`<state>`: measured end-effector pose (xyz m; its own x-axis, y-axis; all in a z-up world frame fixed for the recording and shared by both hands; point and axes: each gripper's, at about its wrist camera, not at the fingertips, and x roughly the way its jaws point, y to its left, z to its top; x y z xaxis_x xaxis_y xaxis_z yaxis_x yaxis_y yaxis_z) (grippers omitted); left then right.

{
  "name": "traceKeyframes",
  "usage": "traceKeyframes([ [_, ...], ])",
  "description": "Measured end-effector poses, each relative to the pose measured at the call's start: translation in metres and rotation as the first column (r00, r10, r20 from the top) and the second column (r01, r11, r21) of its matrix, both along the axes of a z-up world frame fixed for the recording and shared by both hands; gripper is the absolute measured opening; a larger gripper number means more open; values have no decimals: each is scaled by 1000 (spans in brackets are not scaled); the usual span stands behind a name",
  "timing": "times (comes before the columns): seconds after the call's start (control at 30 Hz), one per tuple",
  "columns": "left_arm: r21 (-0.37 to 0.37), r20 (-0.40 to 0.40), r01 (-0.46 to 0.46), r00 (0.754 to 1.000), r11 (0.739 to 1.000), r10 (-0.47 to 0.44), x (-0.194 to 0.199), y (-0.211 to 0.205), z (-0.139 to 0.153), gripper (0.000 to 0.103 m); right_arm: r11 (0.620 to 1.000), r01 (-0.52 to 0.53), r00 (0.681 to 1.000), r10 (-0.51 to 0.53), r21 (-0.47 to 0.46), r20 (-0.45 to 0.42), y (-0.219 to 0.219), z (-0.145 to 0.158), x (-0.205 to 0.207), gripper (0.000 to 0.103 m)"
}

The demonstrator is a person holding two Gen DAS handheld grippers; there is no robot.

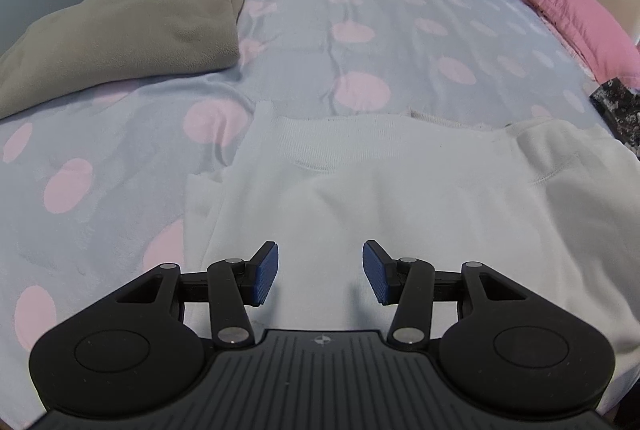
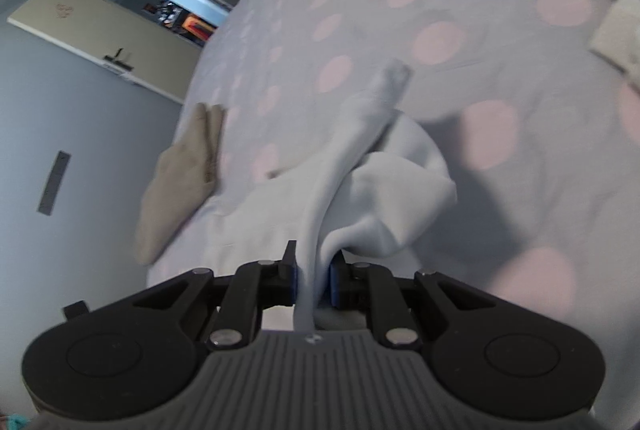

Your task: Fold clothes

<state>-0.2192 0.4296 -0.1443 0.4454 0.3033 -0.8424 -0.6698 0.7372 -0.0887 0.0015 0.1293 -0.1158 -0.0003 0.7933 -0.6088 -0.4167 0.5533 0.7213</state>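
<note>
Right claw (image 2: pixel 314 280) pinching a sleeve (image 2: pixel 352 149) of the white sweatshirt (image 1: pixel 380 197), lifted off the bed (image 1: pixel 320 9) (likely to swing it across the body for a fold). Left claw (image 1: pixel 320 274) spread, hovering over the flat torso, gripping nothing. Folded tan garment (image 1: pixel 120 29) parked well apart.

A white sweatshirt (image 1: pixel 360 189) lies spread near the front edge of the bed, ribbed hem toward the middle, one sleeve folded in along its left side. Its other sleeve (image 2: pixel 360 157) is lifted off the bed, bunched and twisted; the blur there hides its cuff, probably the tip.
</note>
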Motion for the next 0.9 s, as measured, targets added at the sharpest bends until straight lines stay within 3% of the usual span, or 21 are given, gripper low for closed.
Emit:
traceKeyframes([
  [0.43, -17, 49, -38, 998, 999, 39, -34, 23, 29, 42, 979, -200, 980, 200, 34, 0, 136, 26, -69, 16],
  [0.67, -21, 30, -91, 995, 996, 92, -51, 38, 28, 40, 965, -261, 965, 261, -29, -21, 216, -6, -114, 16],
  [0.9, -5, -23, -123, 992, 992, 123, -60, 51, 19, 40, 939, -317, 948, 318, -131, -12, 267, -38, -142, 16],
])
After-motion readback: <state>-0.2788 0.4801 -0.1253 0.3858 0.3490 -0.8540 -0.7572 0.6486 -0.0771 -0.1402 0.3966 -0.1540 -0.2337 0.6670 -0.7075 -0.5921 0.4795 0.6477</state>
